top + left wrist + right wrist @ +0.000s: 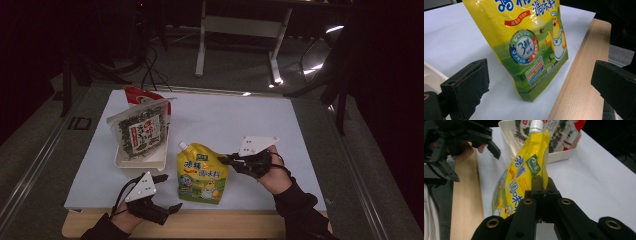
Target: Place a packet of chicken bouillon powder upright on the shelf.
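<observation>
Near the front edge of the white surface [240, 120], the yellow spout pouch [201, 174] stands upright just beside the white tray [142, 161] that holds 2 snack packets. Its side edge is pinched by the right hand-held gripper [542, 185], whose jaws are pressed together on it. Beside the pouch's base, the left hand-held gripper [540, 82] has its jaws wide apart, touching nothing.

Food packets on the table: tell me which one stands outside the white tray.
The yellow spouted pouch with the chicken picture. It stands on the white sheet, pinched at its edge by the right hand-held gripper; the seaweed packet and red packet sit in the white tray.
</observation>
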`<state>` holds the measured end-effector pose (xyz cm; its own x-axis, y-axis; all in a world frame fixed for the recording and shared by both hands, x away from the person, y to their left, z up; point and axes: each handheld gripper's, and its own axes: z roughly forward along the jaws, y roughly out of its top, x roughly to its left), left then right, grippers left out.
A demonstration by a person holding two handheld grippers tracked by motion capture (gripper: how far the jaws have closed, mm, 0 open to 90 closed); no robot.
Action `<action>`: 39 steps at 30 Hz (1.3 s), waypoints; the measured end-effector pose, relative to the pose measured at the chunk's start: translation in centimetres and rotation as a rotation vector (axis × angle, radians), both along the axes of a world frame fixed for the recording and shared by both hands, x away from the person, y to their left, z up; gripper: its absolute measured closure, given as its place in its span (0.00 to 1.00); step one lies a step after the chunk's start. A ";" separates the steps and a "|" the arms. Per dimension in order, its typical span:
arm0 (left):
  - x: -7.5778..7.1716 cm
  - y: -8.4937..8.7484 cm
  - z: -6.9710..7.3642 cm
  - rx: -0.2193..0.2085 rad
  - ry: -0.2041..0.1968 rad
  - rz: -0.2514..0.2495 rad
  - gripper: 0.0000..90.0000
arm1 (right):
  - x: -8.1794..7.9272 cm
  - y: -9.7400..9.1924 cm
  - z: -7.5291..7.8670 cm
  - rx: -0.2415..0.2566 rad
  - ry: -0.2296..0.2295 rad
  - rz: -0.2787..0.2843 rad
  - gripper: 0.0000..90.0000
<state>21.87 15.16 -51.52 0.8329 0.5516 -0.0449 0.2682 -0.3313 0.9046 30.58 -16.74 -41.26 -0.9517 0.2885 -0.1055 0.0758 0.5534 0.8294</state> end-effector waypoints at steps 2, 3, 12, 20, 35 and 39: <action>0.0 0.0 0.0 0.000 0.000 -0.002 0.03 | -0.4 -0.2 0.1 0.018 -0.004 0.028 1.00; 0.0 0.0 0.0 -0.001 -0.001 -0.001 0.03 | -0.7 -0.3 0.2 0.028 -0.011 0.042 1.00; -0.1 0.0 0.1 0.000 -0.006 -0.003 0.03 | -0.9 1.0 -1.6 -0.038 0.089 0.116 0.88; 0.0 0.1 -0.1 0.011 0.000 -0.004 0.03 | -0.3 1.9 -1.8 -0.050 0.156 0.099 1.00; -0.1 -0.3 -0.5 0.025 0.003 -0.029 0.03 | 1.2 3.1 3.8 0.045 0.017 0.082 1.00; -0.2 -0.4 -0.7 0.030 0.010 -0.044 0.03 | 2.1 4.9 5.1 0.084 -0.018 0.109 1.00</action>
<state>21.70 14.72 -52.21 0.8558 0.5159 -0.0373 0.2620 -0.3702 0.8913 32.67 -11.82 -36.19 -0.9759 0.1921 -0.1031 0.0035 0.4864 0.8737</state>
